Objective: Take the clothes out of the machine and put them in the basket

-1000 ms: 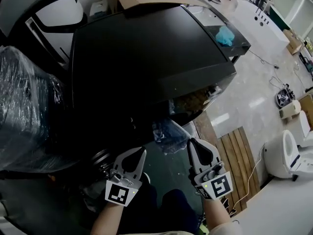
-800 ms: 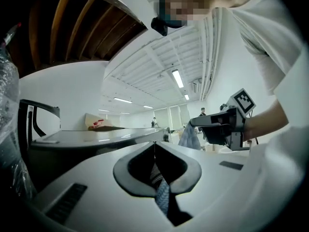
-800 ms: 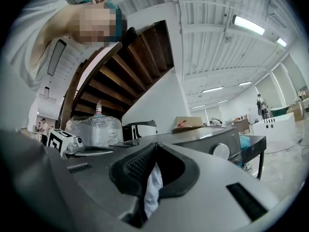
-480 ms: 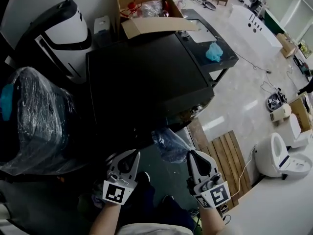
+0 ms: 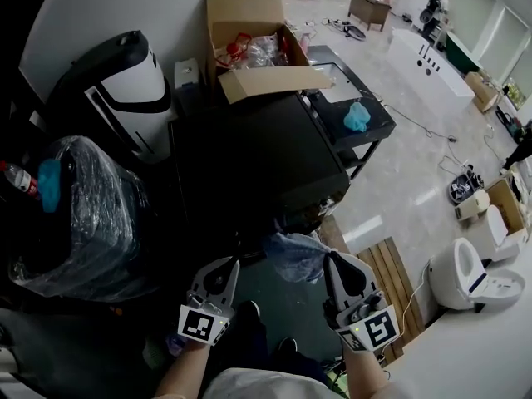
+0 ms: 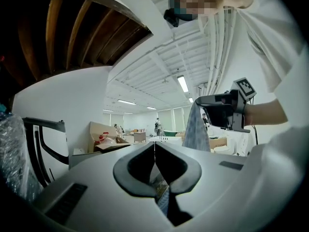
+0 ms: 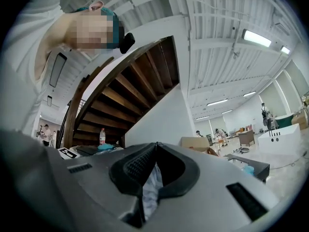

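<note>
Blue-grey garment (image 5: 295, 256) clenched in left hand-held gripper (image 5: 226, 266) and right hand-held gripper (image 5: 334, 263), both level, side by side

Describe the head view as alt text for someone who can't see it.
The left gripper and right gripper hold a crumpled pale blue garment in front of a black box-shaped machine. An open brown cardboard box sits behind it, a clear-plastic-wrapped bundle at left.

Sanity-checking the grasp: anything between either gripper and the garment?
Nothing visible. The left gripper and right gripper are each shut directly on the patterned garment, which hangs between them. No basket can be made out in these views, so the path there can't be judged.
</note>
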`<action>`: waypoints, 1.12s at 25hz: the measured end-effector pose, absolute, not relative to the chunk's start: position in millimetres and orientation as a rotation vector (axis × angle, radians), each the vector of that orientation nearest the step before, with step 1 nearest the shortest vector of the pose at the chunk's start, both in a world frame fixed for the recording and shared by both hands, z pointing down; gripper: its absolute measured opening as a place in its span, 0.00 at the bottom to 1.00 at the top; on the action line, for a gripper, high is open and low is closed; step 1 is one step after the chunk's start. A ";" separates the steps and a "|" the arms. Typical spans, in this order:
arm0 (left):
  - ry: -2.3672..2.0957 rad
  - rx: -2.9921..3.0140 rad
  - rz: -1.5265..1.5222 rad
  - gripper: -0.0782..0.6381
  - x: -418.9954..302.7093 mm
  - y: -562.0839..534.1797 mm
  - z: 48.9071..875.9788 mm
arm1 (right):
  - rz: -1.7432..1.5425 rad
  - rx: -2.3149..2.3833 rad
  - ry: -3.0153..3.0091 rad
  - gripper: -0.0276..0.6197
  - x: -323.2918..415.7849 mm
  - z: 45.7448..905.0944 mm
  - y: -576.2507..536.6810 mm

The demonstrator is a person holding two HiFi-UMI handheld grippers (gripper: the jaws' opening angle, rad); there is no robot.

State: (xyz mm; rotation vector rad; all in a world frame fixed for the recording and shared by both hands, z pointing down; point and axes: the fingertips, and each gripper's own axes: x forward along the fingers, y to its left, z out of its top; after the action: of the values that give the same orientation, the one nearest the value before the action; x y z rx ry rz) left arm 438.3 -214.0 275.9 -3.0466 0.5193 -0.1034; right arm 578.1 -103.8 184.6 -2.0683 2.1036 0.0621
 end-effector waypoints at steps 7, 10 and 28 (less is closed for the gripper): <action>0.614 -3.070 -0.109 0.14 432.1 -213.2 222.2 | 0.136 -2.035 2.087 0.06 579.5 108.5 -92.9; 0.615 -3.085 -0.096 0.14 431.0 -211.7 206.5 | 0.187 -2.029 2.084 0.06 582.8 74.1 -85.8; 0.499 -3.069 -0.028 0.14 441.9 -170.2 154.4 | 0.341 -2.008 2.009 0.07 585.1 -28.9 -26.8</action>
State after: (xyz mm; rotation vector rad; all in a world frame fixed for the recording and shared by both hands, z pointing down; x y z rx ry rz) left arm 441.9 -170.2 154.4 -3.0686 0.4989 -0.0285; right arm 585.1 -26.8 -28.9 -2.0078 2.0089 0.3412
